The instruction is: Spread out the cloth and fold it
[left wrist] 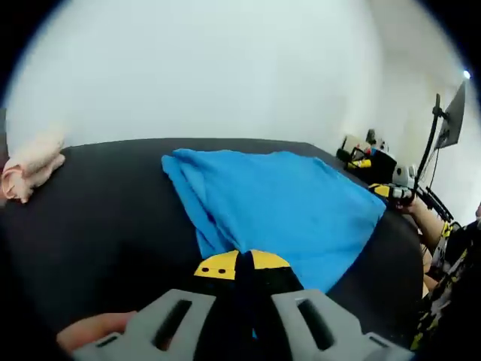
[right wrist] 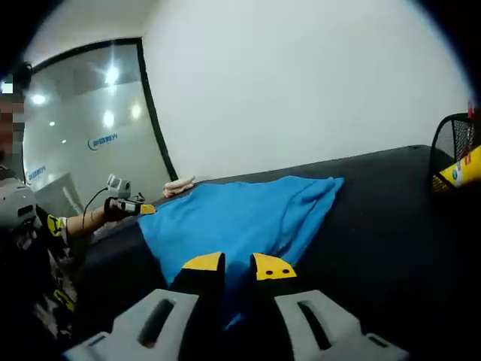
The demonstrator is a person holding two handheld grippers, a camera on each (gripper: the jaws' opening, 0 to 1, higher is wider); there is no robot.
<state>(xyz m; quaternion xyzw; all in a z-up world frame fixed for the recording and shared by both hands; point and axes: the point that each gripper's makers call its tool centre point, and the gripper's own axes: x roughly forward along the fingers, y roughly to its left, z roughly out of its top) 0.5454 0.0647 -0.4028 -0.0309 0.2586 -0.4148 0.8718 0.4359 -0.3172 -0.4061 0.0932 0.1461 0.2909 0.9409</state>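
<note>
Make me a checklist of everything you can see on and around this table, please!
Surface: black table, mostly bare.
Job's things: blue cloth, spread but rumpled, edges folded over.
Clutter: pink cloth at the table's edge; black mesh basket with a yellow item inside.
Grippers: left gripper shut on blue cloth; right gripper also pinching its edge.
Cables: thin cable near a person's arm.
Surroundings: white wall, glass partition, monitor on an arm.

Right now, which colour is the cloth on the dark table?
Plain blue cloth, clearest in the left gripper view.
</note>
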